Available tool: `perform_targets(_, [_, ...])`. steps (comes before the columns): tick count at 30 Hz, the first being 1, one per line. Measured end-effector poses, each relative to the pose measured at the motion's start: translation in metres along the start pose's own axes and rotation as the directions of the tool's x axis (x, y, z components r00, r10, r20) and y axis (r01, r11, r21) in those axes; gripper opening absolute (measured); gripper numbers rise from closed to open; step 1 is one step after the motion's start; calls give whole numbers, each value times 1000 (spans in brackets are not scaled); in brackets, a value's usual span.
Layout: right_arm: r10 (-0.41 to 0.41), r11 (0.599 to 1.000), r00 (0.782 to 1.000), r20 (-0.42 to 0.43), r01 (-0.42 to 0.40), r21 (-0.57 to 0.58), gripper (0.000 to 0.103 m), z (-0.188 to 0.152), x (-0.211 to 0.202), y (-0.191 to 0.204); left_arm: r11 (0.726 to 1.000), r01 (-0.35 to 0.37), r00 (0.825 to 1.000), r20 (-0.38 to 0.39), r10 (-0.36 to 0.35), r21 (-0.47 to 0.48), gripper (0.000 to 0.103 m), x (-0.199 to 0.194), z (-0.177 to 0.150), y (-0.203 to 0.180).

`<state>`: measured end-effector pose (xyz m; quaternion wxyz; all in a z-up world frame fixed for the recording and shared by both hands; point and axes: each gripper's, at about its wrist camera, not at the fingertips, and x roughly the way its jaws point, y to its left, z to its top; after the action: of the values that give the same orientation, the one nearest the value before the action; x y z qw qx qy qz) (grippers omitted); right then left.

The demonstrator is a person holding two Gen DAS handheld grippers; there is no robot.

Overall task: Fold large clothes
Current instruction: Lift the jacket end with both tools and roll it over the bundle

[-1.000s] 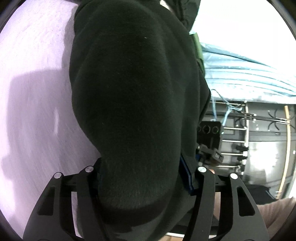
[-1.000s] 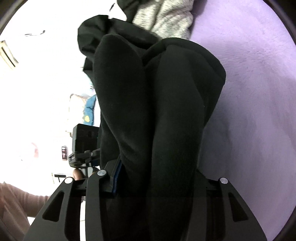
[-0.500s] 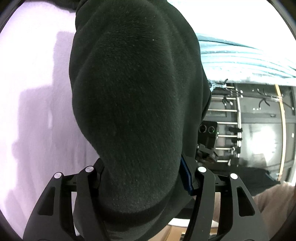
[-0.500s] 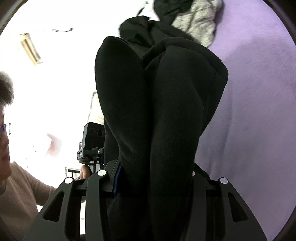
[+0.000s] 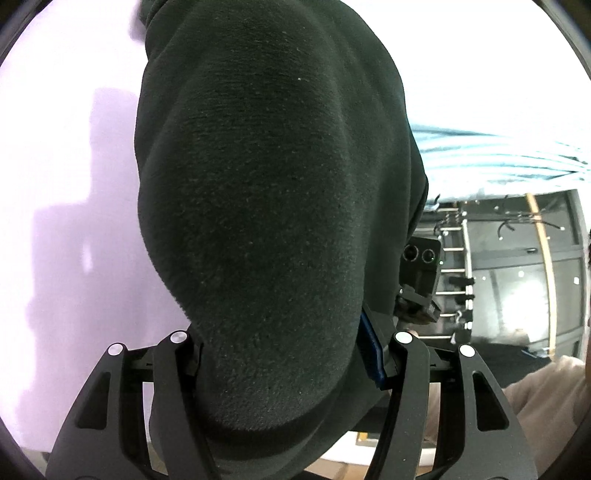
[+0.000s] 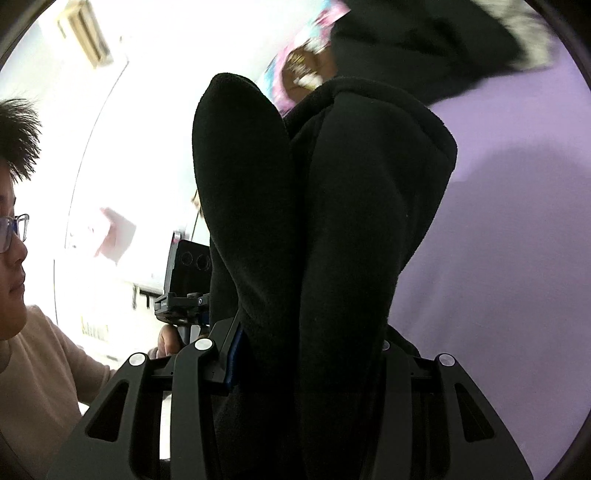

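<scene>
Because both grippers were clamped only on bunched folds of the black fleece garment (image 5: 273, 206), the likeliest failure was, by my judgement, an uneven fold: the thick pile could creep out from between the jaws, or one held edge could sag lower than the other and land crooked on the lilac bed cover (image 6: 517, 258). Nearest the lens, the left gripper (image 5: 288, 354) was closed on one broad rounded bulge of the fleece, and the right gripper (image 6: 295, 354) was shut on two doubled lobes of it, side by side. From the garment outward, the fabric looked dark, matte and plush, held up clear of the cover with its shadow on the lilac beside it. Beyond the garment in the right view lay a heap of other dark and grey clothes (image 6: 480, 33), though blur made it hard to tell whether the hanging fleece touched that heap.
</scene>
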<state>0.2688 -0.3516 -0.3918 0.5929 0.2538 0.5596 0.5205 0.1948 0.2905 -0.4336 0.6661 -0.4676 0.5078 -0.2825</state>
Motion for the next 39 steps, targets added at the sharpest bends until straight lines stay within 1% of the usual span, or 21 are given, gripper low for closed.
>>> perform_targets(2, [9,1000,1000,-18,-9,-22,41,9,41,19,1000,-9,999,39,8,14,57,-47,2,11])
perform_targets(4, [11,999,999,-33,-12,-36,41,18,76,37,999,-25,997,73,24,20,57,-83,5,20])
perform_targets(7, [23,998,998,-51,-26,-61,41,33,139,68,999,-34,988,150,33,1,57,-154,9,45])
perform_targets(8, [30,998,998,-59,-33,-62,41,38,156,75,999,-33,986,166,33,-2,58,-173,10,55])
perform_targets(11, [49,996,993,-108,-56,-70,41,49,228,96,999,-35,978,207,39,-24,58,-223,10,85])
perform_targets(14, [56,995,985,-161,-69,-72,41,56,290,105,996,-64,966,247,77,-59,59,-270,8,118])
perform_targets(16, [67,994,977,-203,-83,-73,41,58,337,110,993,-83,956,273,105,-89,59,-300,7,141])
perform_targets(17, [69,994,974,-215,-86,-71,41,59,352,111,990,-97,949,290,124,-106,60,-315,5,154])
perform_targets(18, [75,993,969,-237,-94,-69,41,63,380,112,988,-105,943,305,137,-117,59,-327,4,163])
perform_targets(19, [76,993,966,-248,-96,-71,41,65,392,113,985,-116,933,327,153,-130,60,-342,2,175])
perform_targets(20, [80,992,959,-271,-104,-73,41,68,416,115,983,-119,928,338,160,-138,60,-350,0,182])
perform_targets(23, [83,989,946,-314,-116,-88,41,77,457,119,979,-110,907,387,169,-170,60,-381,-7,209])
perform_targets(25, [87,989,938,-335,-123,-87,41,85,485,117,976,-105,894,412,177,-191,60,-390,-11,219])
perform_targets(27, [91,990,933,-349,-122,-69,41,86,501,111,968,-108,880,432,198,-224,60,-398,-13,233])
perform_targets(29, [85,993,930,-356,-108,-44,41,86,523,98,961,-129,865,445,230,-246,61,-400,-15,246])
perform_targets(30, [81,994,930,-360,-100,-33,41,92,528,103,955,-135,860,448,246,-265,61,-401,-15,255])
perform_targets(31, [75,996,928,-364,-90,-26,41,92,536,97,947,-129,854,452,257,-295,61,-400,-15,268])
perform_targets(32, [63,997,926,-371,-75,-20,41,91,544,90,940,-128,852,450,267,-316,61,-399,-15,277])
perform_targets(35, [15,1000,914,-406,-23,-17,41,78,571,67,916,-141,858,415,303,-376,61,-389,-15,308])
perform_targets(37, [-1,1000,903,-430,-2,-7,40,81,585,44,903,-145,860,400,318,-405,61,-381,-16,325])
perform_targets(39, [-9,1000,897,-443,10,0,40,85,589,29,895,-136,855,406,322,-425,62,-381,-16,340])
